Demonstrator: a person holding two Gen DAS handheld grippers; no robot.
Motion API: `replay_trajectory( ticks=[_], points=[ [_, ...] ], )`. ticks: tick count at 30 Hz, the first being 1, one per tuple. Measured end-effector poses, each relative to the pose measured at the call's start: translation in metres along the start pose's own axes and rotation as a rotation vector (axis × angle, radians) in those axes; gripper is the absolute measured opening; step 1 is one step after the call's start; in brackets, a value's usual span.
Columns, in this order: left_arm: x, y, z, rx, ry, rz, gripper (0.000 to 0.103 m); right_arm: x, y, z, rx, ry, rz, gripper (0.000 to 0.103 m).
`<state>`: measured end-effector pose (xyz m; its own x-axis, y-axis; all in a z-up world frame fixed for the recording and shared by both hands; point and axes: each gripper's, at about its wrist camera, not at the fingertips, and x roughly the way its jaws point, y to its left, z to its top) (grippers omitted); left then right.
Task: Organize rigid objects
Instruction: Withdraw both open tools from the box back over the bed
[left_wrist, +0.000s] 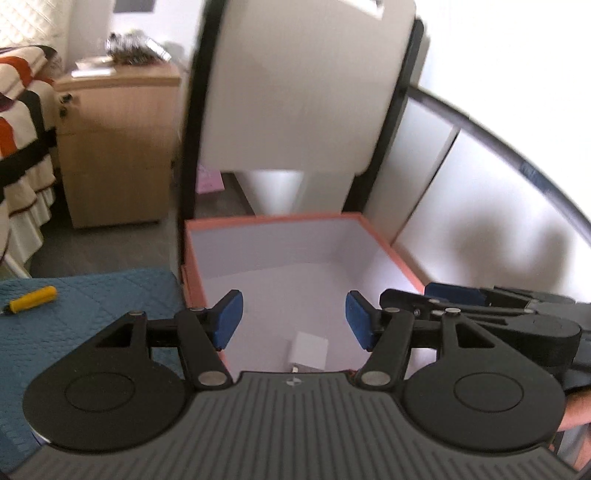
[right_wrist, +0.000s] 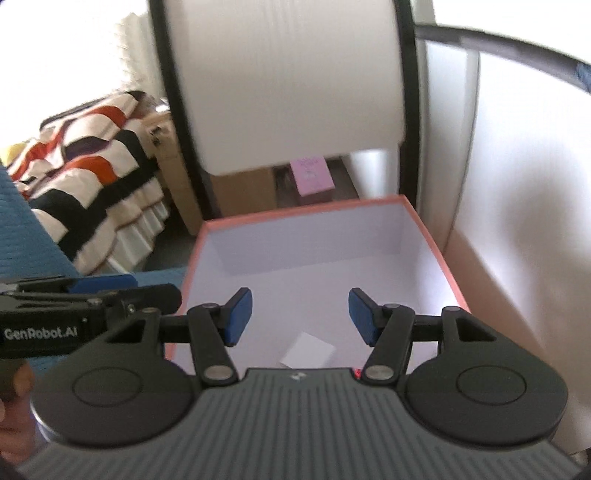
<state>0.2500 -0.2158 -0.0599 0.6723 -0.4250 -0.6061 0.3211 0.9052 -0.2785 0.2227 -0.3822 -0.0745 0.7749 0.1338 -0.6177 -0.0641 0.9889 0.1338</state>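
An open box with a salmon-pink rim (left_wrist: 280, 218) and white inside stands ahead; it also shows in the right wrist view (right_wrist: 310, 210). A small white block (left_wrist: 308, 350) lies on its floor near the front; it also shows in the right wrist view (right_wrist: 306, 350). My left gripper (left_wrist: 294, 319) is open and empty above the box. My right gripper (right_wrist: 300, 317) is open and empty above the box too. The right gripper's body (left_wrist: 480, 306) shows at the right of the left wrist view. A yellow cylinder (left_wrist: 33, 299) lies on the blue quilted mat (left_wrist: 92, 295) to the left.
A large white spool with black flanges (left_wrist: 303, 85) stands behind the box. A wooden cabinet (left_wrist: 114, 147) and a striped bedspread (left_wrist: 18, 129) are at the left. A white wall panel (right_wrist: 517, 221) runs along the right. A pink box (right_wrist: 312, 175) sits on the floor behind.
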Motion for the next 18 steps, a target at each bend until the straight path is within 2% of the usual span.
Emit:
replay_trajectory(
  ticks=[8, 18],
  points=[
    [-0.063, 0.024, -0.011, -0.028, -0.100, 0.019, 0.067, -0.029, 0.042, -0.003, -0.049, -0.059, 0.070, 0.061],
    [-0.115, 0.062, -0.041, -0.056, -0.148, 0.081, 0.067, -0.038, 0.093, -0.025, -0.094, -0.061, 0.127, 0.061]
  ],
)
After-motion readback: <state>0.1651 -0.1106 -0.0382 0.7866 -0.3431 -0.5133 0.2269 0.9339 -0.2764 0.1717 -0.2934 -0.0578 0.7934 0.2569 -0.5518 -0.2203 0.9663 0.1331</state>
